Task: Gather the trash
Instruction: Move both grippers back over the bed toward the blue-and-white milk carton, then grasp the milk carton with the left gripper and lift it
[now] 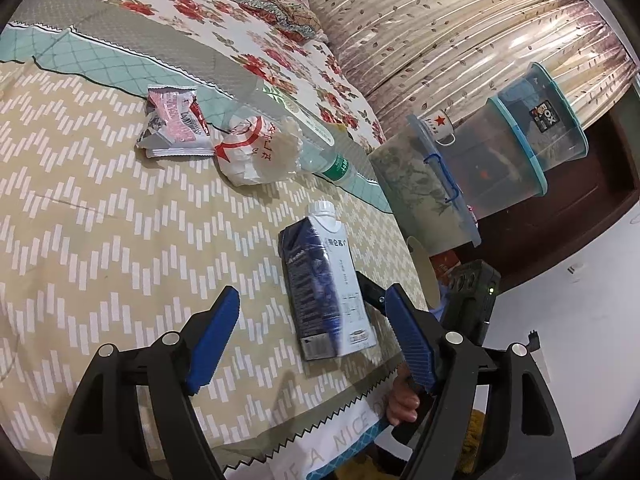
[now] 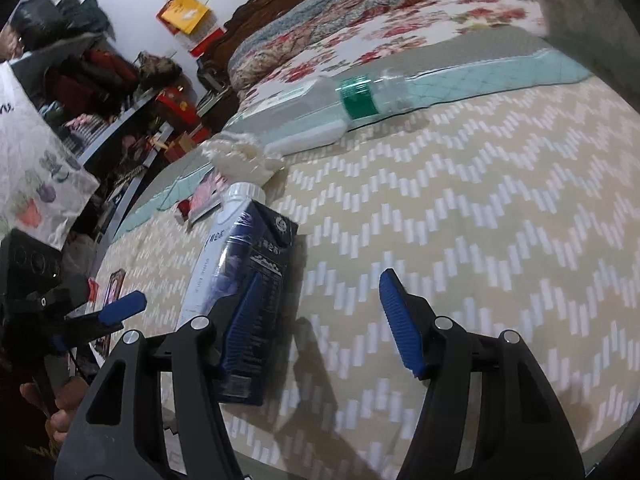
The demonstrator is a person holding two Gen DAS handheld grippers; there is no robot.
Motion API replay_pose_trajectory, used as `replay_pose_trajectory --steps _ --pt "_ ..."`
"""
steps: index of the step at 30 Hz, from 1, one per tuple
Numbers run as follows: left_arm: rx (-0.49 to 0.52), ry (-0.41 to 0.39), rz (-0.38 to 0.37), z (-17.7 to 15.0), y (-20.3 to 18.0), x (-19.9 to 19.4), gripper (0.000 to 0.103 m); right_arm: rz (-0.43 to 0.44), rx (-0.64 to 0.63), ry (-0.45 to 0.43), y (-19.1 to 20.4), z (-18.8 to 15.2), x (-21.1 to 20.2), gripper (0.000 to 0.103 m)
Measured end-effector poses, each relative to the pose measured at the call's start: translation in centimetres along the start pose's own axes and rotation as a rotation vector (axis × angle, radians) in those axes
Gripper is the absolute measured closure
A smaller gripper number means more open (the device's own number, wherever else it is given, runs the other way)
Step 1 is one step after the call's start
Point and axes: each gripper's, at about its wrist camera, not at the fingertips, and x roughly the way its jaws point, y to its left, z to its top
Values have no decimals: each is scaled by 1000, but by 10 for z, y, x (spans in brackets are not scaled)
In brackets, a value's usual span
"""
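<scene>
A dark blue and white drink carton (image 1: 324, 284) with a white cap lies flat on the zigzag bedspread. It sits between the fingers of my left gripper (image 1: 314, 292), nearer the right one. That gripper is open and its pads do not touch the carton. My right gripper (image 2: 320, 276) is open over bare bedspread, and the carton (image 2: 248, 264) lies at and behind its left finger. Farther up the bed lie a pink snack wrapper (image 1: 176, 124), a crumpled white bag (image 1: 256, 152) and a clear bottle (image 1: 320, 152) with a green label. The bottle (image 2: 352, 100) also shows in the right wrist view.
Stacked clear storage boxes (image 1: 480, 168) with a star-marked mug (image 1: 440, 124) stand beside the bed under a curtain. A floral quilt (image 1: 248, 28) covers the bed's far part. A hand (image 1: 404, 404) holds a gripper at the bed's edge. A white printed bag (image 2: 36, 168) and cluttered shelves (image 2: 120, 92) lie left.
</scene>
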Motion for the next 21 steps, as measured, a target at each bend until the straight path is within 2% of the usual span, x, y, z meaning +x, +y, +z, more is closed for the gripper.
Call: replay_pose_trajectory --steps 12,13,21 --pt "-9 8 4 3 7 3 30 34 -141 36 45 1 21 40" --pt "-6 8 6 4 6 3 28 40 -147 39 48 1 22 40" --pt "5 9 -9 10 -1 7 27 18 -99 30 34 -1 18 40"
